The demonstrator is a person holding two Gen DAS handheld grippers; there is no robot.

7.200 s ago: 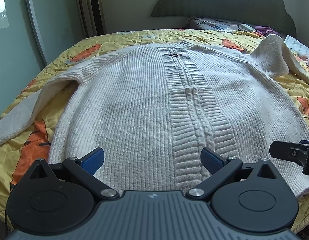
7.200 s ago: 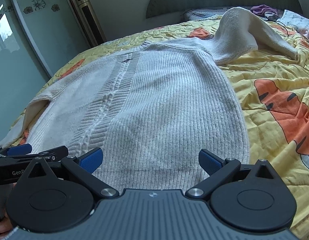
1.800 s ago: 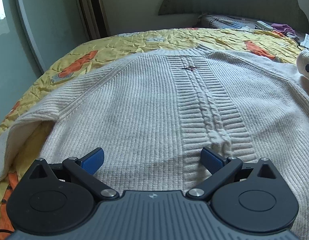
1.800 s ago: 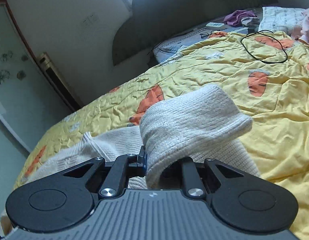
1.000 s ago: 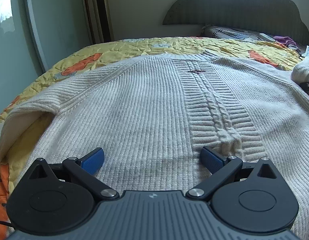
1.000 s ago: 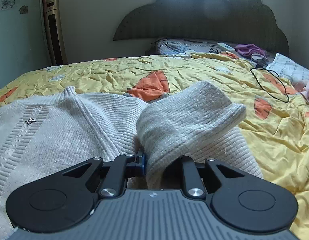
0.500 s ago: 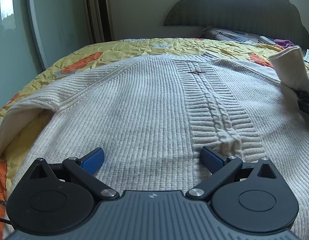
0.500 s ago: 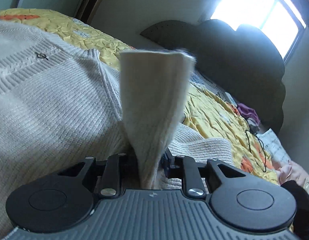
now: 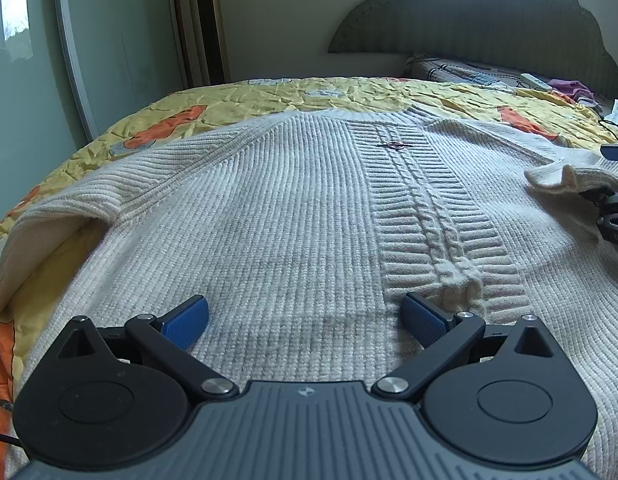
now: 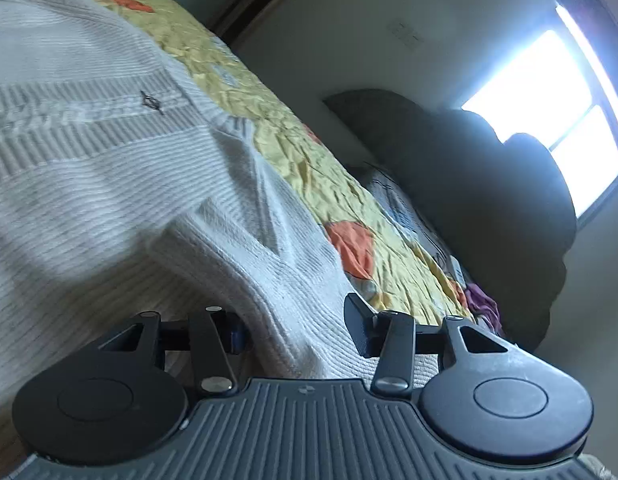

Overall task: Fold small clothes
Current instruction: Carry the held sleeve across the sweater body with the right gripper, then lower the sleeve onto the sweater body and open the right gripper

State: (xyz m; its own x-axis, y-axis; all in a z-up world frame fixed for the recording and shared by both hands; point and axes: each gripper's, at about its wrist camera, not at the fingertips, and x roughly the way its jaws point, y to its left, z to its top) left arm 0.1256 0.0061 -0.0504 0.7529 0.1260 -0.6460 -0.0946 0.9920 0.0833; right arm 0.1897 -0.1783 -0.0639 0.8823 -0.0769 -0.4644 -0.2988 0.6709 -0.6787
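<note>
— So, where were the two grippers when you looked?

— Well, the left gripper [image 9: 305,316] hovered low over the hem end of the sweater [image 9: 269,208], jaws wide apart and holding nothing. The right gripper [image 10: 295,332] was over at the far side, jaws partly apart, with the folded-in sleeve [image 10: 269,264] lying between them. To me it looked let go rather than pinched.

— And the sweater itself?

— It lay flat on the yellow quilt [image 9: 229,100]. Its cable band [image 9: 425,200] ran straight away from the left gripper towards the collar, so the garment's long axis lined up with those fingers. The cuff [image 9: 557,174] of the folded sleeve rested on the body of the sweater, on the right-hand side.

— What was left to fold, then?

— The other sleeve [image 9: 49,216]. It lay out to the left of the left gripper, trailing from the shoulder down towards the near edge of the bed, roughly beside the body, not across it.

— Which one would you have sent for it?

— The left, I'd say. It was much the nearer and already empty. The right one sat well apart, with the whole body of the sweater between it and that sleeve.
</note>
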